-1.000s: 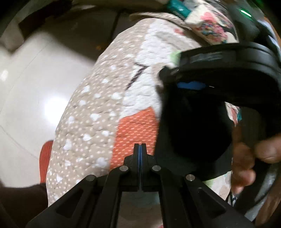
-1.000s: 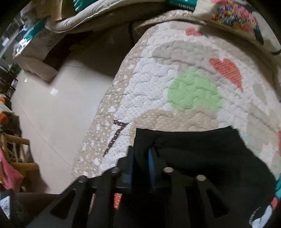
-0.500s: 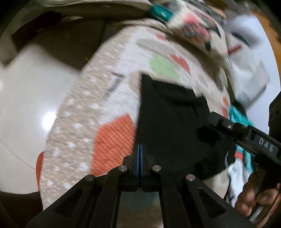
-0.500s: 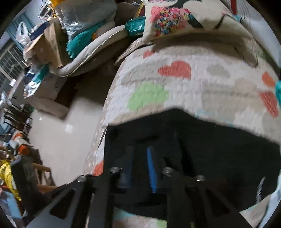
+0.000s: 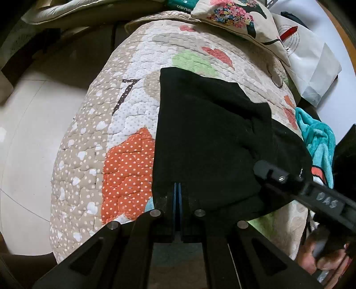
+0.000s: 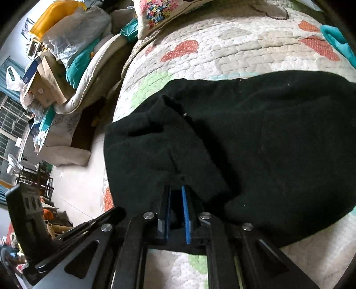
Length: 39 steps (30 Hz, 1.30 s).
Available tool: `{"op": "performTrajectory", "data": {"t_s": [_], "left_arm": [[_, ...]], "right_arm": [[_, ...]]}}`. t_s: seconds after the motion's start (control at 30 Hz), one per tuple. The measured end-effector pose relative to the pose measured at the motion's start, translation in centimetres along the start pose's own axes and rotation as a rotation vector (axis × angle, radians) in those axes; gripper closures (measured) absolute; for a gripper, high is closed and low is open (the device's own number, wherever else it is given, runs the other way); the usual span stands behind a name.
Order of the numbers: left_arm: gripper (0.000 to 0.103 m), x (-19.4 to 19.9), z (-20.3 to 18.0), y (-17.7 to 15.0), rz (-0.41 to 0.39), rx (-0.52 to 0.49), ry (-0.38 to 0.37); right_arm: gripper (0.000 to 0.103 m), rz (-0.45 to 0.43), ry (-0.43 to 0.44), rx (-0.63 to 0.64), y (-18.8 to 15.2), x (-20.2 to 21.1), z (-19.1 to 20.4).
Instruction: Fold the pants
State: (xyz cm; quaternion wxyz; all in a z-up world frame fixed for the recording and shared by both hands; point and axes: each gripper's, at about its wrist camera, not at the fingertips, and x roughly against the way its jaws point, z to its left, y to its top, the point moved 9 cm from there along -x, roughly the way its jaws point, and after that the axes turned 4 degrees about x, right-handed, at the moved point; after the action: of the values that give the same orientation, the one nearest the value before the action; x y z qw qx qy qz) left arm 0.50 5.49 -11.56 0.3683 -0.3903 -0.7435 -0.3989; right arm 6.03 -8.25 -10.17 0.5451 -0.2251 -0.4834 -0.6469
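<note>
The left gripper [image 5: 177,191] has its two blue-lined fingers pressed together, with the near edge of the black pants [image 5: 207,142] just at their tips; whether any cloth is caught between them cannot be told. The right gripper [image 6: 176,200] has its fingers slightly apart, and a bunched fold of the black pants [image 6: 255,142] lies between and around their tips. In the left wrist view the right gripper's black frame reaches in from the lower right, held by the person's right hand [image 5: 320,260]. The pants lie folded in a dark heap on a quilted patchwork bedspread [image 5: 124,137] with hearts, an orange dotted patch and a green patch. Beyond the pants, a flowered pillow [image 5: 235,15] rests at the far end of the bed, a teal blanket [image 5: 316,137] lies to the right, and pale floor tiles [image 5: 33,133] show to the left.
</note>
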Motion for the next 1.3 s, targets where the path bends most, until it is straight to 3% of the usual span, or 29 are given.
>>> {"op": "performTrajectory", "data": {"t_s": [0.2,0.27,0.33,0.4,0.5,0.67,0.77,0.87,0.97,1.03,1.13,1.3], "left_arm": [[0.101,0.1,0.3,0.0,0.012,0.026,-0.014],[0.101,0.1,0.2,0.0,0.012,0.026,-0.013],[0.101,0.1,0.2,-0.1,0.012,0.024,-0.013],[0.101,0.2,0.2,-0.1,0.012,0.025,-0.015],[0.101,0.3,0.3,0.1,0.010,0.039,-0.020],[0.093,0.7,-0.1,0.8,-0.012,0.058,-0.040],[0.091,1.3,-1.2,1.4,-0.052,0.035,-0.075],[0.087,2.1,-2.3,1.9,-0.101,-0.029,-0.077],[0.079,2.6,-3.7,2.3,-0.077,-0.057,-0.094],[0.075,3.2,-5.5,2.9,-0.065,-0.092,-0.118],[0.066,3.7,-10.2,4.2,-0.067,-0.221,-0.108],[0.063,1.2,-19.9,5.5,0.001,-0.429,-0.158]], "right_arm": [[0.087,-0.087,0.074,-0.042,2.3,1.4,1.4],[0.084,-0.089,0.080,-0.094,2.8,0.5,0.5],[0.073,-0.049,0.047,-0.145,2.5,-1.0,-1.2],[0.073,-0.033,0.050,-0.192,2.2,-1.5,-2.3],[0.073,-0.094,0.060,-0.210,2.1,1.3,-3.0],[0.065,-0.204,-0.028,-0.206,0.4,7.2,-6.8],[0.065,-0.265,-0.077,-0.280,-1.5,10.0,-10.4],[0.064,-0.288,-0.070,-0.356,-2.6,11.1,-12.6],[0.064,-0.305,-0.052,-0.441,-3.2,11.8,-14.6],[0.064,-0.316,-0.068,-0.462,-3.2,11.8,-15.2],[0.064,-0.328,-0.104,-0.490,-3.4,11.4,-16.4],[0.064,-0.318,-0.169,-0.562,-4.1,10.5,-19.1]]}}
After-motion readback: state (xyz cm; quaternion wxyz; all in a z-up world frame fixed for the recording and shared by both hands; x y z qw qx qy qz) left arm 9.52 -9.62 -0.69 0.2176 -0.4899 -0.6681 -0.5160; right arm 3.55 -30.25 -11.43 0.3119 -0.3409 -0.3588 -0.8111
